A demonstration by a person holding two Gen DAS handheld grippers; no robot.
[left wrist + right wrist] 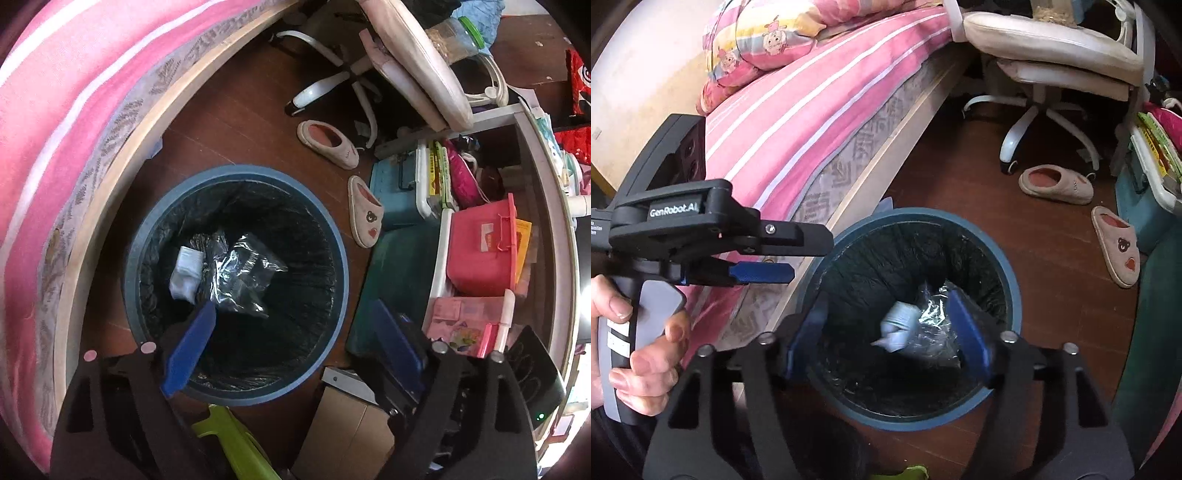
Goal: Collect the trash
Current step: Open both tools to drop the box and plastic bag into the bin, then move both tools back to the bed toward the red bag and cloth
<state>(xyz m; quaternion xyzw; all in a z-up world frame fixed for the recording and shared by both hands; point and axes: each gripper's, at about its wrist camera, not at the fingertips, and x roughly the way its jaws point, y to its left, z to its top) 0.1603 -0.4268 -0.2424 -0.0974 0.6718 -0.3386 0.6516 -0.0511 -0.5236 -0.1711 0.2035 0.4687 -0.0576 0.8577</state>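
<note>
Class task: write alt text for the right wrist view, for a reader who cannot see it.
The open right gripper hangs over a blue bin lined with a black bag, where white paper and a clear wrapper lie. At left, a hand holds the left gripper beside a pink striped bed; two slippers lie on the floor.

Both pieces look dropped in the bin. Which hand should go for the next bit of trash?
Either, marginally right: both grippers, left and right, are open and empty above the bin, holding the wrapper and tissue.
</note>
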